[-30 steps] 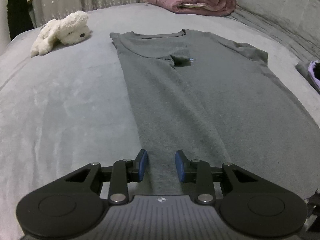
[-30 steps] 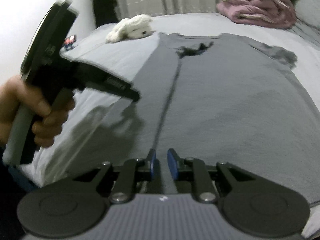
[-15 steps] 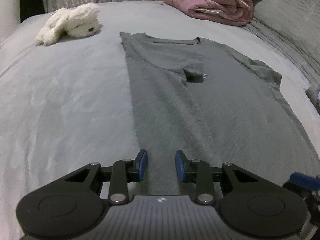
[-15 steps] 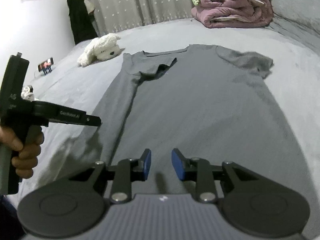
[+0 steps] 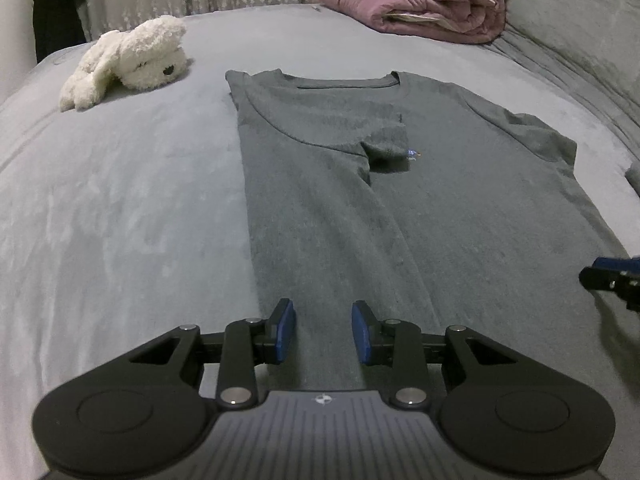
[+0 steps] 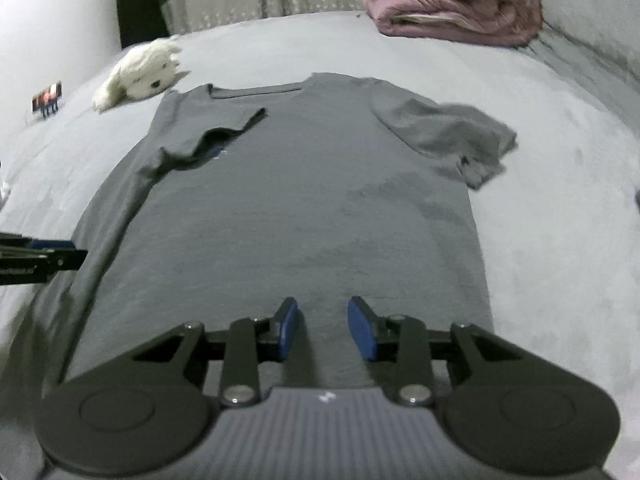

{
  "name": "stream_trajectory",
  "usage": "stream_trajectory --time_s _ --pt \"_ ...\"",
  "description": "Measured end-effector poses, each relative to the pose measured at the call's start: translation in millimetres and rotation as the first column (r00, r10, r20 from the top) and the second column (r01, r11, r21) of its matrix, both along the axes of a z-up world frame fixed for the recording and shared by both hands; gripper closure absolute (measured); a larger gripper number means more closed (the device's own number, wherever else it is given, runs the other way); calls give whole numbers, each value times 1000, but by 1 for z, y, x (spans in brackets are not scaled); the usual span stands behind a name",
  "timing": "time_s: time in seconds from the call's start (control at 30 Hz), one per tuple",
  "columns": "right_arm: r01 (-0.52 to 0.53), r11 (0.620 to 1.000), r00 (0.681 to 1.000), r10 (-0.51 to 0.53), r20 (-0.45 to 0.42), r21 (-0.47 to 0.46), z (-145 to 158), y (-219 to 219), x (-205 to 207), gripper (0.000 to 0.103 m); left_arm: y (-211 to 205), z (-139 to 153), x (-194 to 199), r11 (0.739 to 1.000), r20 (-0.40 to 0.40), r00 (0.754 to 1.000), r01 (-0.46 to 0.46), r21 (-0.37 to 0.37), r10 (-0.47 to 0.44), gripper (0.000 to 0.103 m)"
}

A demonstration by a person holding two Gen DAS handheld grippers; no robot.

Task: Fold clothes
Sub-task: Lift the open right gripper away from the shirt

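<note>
The left gripper [image 5: 323,330] hovered low over the near hem of the grey T-shirt [image 5: 360,208], pointing along the garment toward its collar, its blue-padded jaws apart and holding nothing. The strip of shirt straight ahead of those jaws was the side already folded inward, its sleeve [image 5: 386,148] lying doubled over the chest, well beyond the jaws. The folded edge ran away from a point just left of the left jaw. Far off to the right of the jaws, at the frame's edge, the tip of the other tool showed above the shirt's right side.

The right gripper [image 6: 322,330] was held in the same low, forward-pointing pose over the hem, nearer the shirt's middle, with its jaws likewise apart and empty. Ahead and to the right of these jaws the unfolded sleeve [image 6: 448,136] lay spread flat on the bed [image 6: 560,220]. Ahead and to the left lay the folded-in sleeve. The left tool's black finger reached in from the left edge, level with the shirt's folded side.

The shirt lay flat on the grey bed, collar away from both pairs of jaws. Beyond it, to the left, a white plush toy [image 5: 128,60] lay on the cover. Further back, to the right, was a heap of pink bedding [image 5: 416,4]. No hand or sleeve showed in either view.
</note>
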State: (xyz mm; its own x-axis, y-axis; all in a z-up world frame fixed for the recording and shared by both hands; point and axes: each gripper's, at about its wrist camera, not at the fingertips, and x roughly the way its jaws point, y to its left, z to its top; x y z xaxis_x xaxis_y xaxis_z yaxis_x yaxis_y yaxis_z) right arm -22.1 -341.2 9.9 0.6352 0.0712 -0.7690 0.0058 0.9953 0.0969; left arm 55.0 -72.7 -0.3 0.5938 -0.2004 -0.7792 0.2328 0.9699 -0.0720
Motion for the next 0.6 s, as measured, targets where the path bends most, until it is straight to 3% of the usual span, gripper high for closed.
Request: stream_trajectory --time_s 0.2,0.47,0.6 --pt "10 1000 1000 -10 11 12 -2 -15 6 64 -4 -3 11 1000 25 1000 -12 0 12 70" --pt "28 998 1000 -28 11 48 -2 -40 13 65 4 -2 17 997 32 998 -45 -60 47 70" --pt "74 994 997 -74 2 76 0 -58 15 65 -1 -2 15 998 58 998 -20 -57 23 70"
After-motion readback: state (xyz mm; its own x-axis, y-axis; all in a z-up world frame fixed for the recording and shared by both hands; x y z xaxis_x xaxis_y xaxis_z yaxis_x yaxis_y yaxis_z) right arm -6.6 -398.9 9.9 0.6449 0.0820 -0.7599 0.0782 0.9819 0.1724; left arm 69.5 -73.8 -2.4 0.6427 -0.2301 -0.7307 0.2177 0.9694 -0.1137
